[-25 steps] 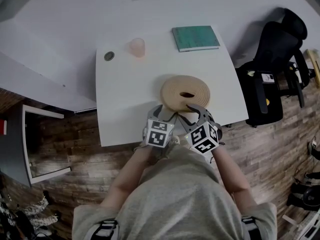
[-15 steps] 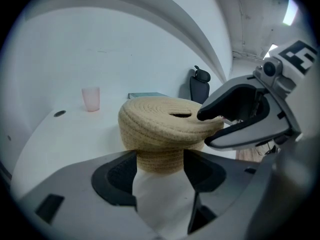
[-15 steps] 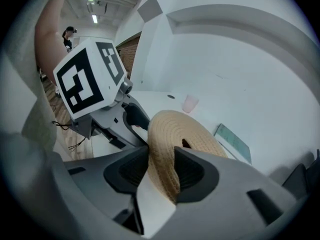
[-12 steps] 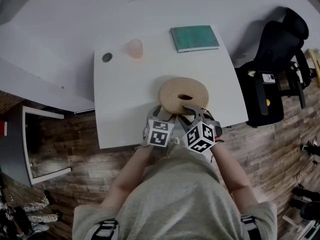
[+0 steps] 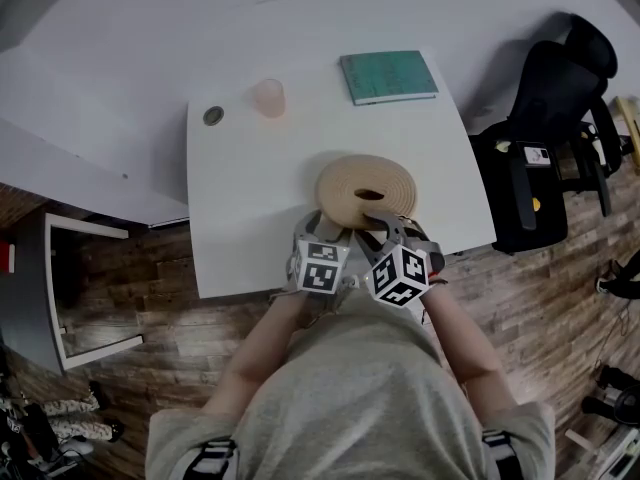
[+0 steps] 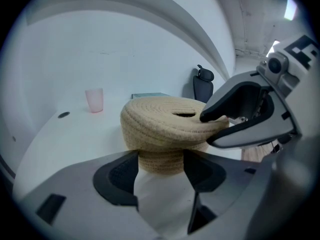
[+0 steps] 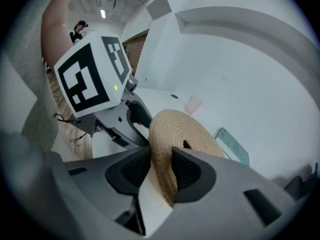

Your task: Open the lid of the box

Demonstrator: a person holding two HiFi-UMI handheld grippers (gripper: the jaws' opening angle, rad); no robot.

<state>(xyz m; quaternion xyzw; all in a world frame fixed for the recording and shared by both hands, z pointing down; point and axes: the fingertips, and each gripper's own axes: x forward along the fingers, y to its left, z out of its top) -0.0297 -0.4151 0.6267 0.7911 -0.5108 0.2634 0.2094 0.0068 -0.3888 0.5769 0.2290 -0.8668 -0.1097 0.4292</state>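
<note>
The box (image 6: 159, 160), a round coiled-rope thing, sat near my edge of the desk (image 5: 240, 198), straight ahead of both hands. Its lid (image 5: 368, 183) was on, a flat disc with a small hole in the middle and a rim that overhung the body all round. That overhang was what mattered. My right tool (image 7: 161, 159) was rolled onto its side, one jaw over the top of the lid and the other under the rim on my side. Its jaws had just been closing, and the rim filled the gap between the pads, pinched. My left tool (image 5: 322, 224) sat lower and level, just beside the right one. Its pads were pressed against the box's lower wall on either side, holding the body down. Being round, the box had no long axis to line up with. I judged the lid only needed to go straight up off the body, with the right hand lifting and the left staying put. Farther out on the white desk stood a pink cup (image 5: 269, 96), a green book (image 5: 390, 76) and a small dark round cap (image 5: 213, 116), all well apart from the box. A black chair (image 5: 545, 138) stood to my right on the wood-patterned floor (image 5: 540, 298).
</note>
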